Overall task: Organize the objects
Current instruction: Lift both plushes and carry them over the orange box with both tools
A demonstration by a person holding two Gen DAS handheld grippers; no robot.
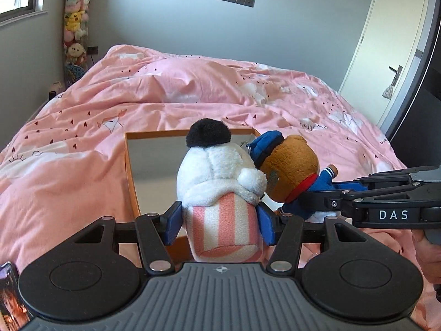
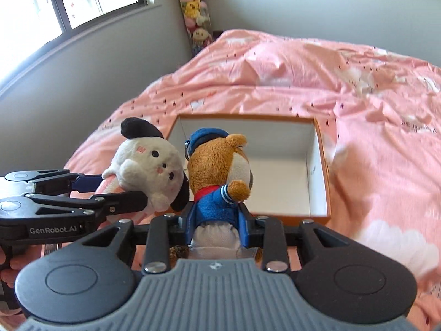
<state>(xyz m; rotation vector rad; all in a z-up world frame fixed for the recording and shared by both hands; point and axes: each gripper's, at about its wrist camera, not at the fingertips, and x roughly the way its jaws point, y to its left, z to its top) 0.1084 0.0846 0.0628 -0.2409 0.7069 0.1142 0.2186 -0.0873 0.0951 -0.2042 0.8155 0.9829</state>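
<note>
Two plush toys held upright, white dog point(image 1: 220, 187) clamped in left tool point(image 1: 219, 220), brown bear point(image 2: 217, 182) clamped in right tool point(image 2: 216, 226), heads touching, both just short of open box point(image 2: 321, 171) on bed point(image 1: 82, 127), box straight ahead.

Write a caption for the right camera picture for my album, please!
Right tool holds a brown bear and left tool a white puppy beside the open orange box on the pink bed.

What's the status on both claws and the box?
Left claw shut on white dog plush. Right claw shut on brown bear plush. Box open, empty, dead ahead. Nothing blocking.
</note>
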